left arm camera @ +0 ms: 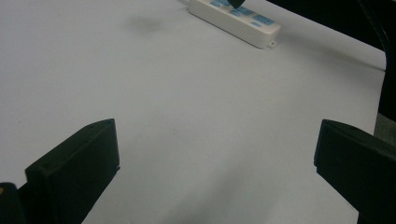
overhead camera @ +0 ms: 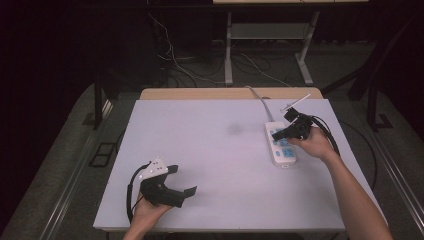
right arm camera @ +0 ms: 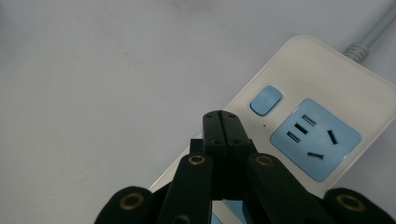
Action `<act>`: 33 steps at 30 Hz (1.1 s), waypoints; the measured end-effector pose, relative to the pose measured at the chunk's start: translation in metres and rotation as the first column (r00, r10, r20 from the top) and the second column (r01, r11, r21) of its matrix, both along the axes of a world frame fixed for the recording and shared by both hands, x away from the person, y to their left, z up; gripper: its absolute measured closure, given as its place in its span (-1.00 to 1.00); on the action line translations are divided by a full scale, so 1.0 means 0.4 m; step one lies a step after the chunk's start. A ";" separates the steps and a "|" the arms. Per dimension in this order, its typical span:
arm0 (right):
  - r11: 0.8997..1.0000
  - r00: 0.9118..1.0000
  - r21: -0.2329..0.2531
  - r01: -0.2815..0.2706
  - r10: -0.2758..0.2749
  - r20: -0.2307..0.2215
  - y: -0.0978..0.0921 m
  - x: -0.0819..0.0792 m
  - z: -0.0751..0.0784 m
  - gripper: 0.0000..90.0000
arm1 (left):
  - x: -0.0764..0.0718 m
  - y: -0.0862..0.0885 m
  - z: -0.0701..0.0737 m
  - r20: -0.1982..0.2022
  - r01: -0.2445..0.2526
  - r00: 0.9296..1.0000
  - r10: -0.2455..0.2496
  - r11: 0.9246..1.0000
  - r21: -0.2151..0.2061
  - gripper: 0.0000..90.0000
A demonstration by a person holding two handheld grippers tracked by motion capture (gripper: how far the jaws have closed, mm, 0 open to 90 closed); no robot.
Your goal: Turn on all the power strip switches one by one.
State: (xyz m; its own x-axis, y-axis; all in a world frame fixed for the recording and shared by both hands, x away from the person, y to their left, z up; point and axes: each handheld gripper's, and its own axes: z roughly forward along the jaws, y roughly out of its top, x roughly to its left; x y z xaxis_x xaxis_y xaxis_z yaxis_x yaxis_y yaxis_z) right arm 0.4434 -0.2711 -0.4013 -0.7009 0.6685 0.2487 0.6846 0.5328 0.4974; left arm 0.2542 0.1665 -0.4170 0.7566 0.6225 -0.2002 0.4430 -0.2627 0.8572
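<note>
A white power strip [overhead camera: 285, 153] with blue sockets lies on the right side of the white table [overhead camera: 210, 145], its grey cord [overhead camera: 259, 100] running off the back edge. My right gripper [overhead camera: 276, 135] hovers over the strip, jaws shut with nothing between them. In the right gripper view the closed tips [right arm camera: 222, 116] sit just beside the blue switch [right arm camera: 266, 99], next to a blue socket [right arm camera: 315, 138] on the strip [right arm camera: 336, 88]. My left gripper [overhead camera: 184, 180] rests near the front left, open and empty. From its own view [left arm camera: 215, 140] the strip [left arm camera: 238, 21] lies far off.
A faint grey smudge [overhead camera: 234, 129] marks the table's middle. A wooden strip [overhead camera: 225, 93] borders the back edge. Behind it stand white desk legs [overhead camera: 228, 50] and loose cables [overhead camera: 175, 60] on the floor. A thin white rod [overhead camera: 299, 102] sticks up by the right gripper.
</note>
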 end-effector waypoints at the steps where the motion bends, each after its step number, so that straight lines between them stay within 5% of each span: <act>1: 1.000 1.000 -0.002 -0.001 0.001 -0.002 0.001 0.000 -0.003 1.00 | 0.000 0.000 0.000 0.000 -0.001 1.000 0.001 1.000 0.000 -1.00; 18: 1.000 1.000 0.026 -0.008 0.008 0.015 -0.005 -0.009 -0.026 1.00 | 0.000 -0.003 -0.001 0.001 0.004 1.000 -0.004 1.000 0.010 -1.00; 27: 0.999 0.998 -0.024 -0.028 0.029 0.050 0.009 -0.018 -0.024 1.00 | -0.001 -0.005 -0.001 0.006 0.007 1.000 -0.007 1.000 0.019 -1.00; 33: 1.000 0.998 0.008 -0.014 0.013 0.063 0.000 -0.023 -0.030 1.00 | 0.000 -0.006 -0.001 0.007 0.009 1.000 -0.009 1.000 0.024 -1.00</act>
